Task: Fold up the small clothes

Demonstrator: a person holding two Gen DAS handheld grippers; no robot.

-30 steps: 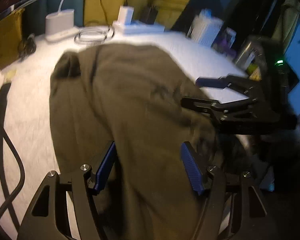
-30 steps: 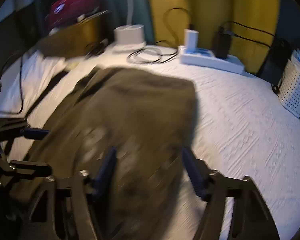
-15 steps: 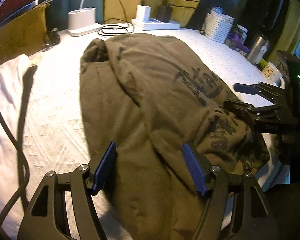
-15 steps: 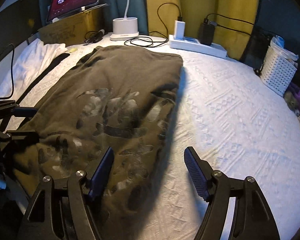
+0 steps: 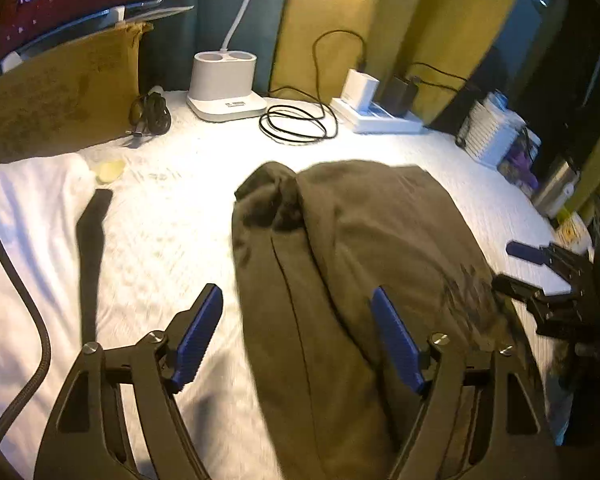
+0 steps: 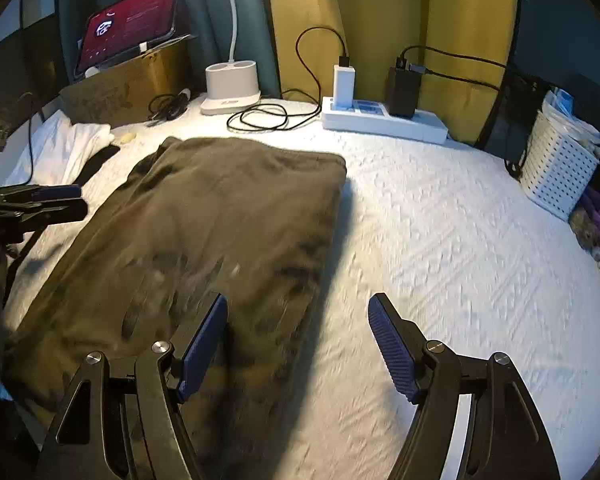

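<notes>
An olive-brown garment [image 5: 364,240] with a dark print lies folded lengthwise on the white bedspread [image 5: 168,240], a bunched sleeve at its far end. My left gripper [image 5: 298,312] hovers over the garment's left edge. Its jaws are opening, and the blue pads [image 5: 200,332] touch no cloth. In the right wrist view the same garment [image 6: 220,216] fills the left half. My right gripper [image 6: 298,320] stands open over its near right edge, nothing pinched. Each gripper shows in the other's view: the right gripper [image 5: 508,264] at the garment's right side, the left gripper [image 6: 78,199] at its left.
Along the far edge stand a white lamp base [image 5: 224,88], a coiled black cable [image 5: 296,124] and a power strip [image 6: 384,120] with chargers. A cardboard box [image 5: 60,92] holds a tablet [image 6: 128,28]. White cloth [image 5: 28,208] and a black strap [image 5: 92,248] lie left; a basket [image 6: 560,168] stands right.
My left gripper has slid left, off the middle of the garment to its left edge, and its jaws have widened. My right gripper has shifted right, towards the garment's right edge. The garment lies flat.
</notes>
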